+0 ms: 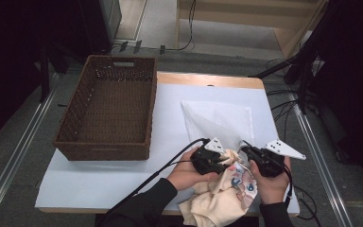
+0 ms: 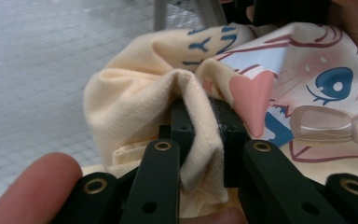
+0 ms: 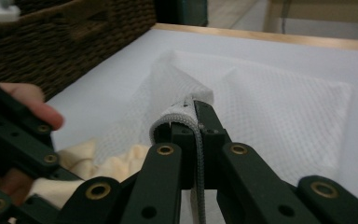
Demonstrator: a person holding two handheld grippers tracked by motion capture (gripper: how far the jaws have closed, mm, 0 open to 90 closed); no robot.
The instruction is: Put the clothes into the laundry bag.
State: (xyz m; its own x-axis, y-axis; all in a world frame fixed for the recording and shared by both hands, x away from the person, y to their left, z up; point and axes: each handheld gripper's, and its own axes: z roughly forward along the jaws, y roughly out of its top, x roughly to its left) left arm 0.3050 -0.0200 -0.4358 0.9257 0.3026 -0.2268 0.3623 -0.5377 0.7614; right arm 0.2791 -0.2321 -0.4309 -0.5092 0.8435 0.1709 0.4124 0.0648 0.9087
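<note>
Pinching a fold of the cream shirt (image 2: 135, 112), the left gripper (image 1: 211, 160) has its jaws clamped down on the fabric, no gap showing. The shirt sits bunched at the near edge of the table (image 1: 99, 179), between the two hands, part of it hanging over the edge toward the person. Its cartoon print, blue eye and pink patch, faces the left gripper view's camera. It's too crumpled to tell which way it runs.

The right gripper (image 1: 260, 158) is closed on the zipper edge of the white mesh bag (image 1: 222, 120), with the grey zip tape caught between the jaws. From there the bag lies flat toward the far side, its long axis running near to far.

A brown wicker basket (image 1: 106, 111) stands on the left, well apart from the shirt. Nothing sits between the shirt and the bag.
</note>
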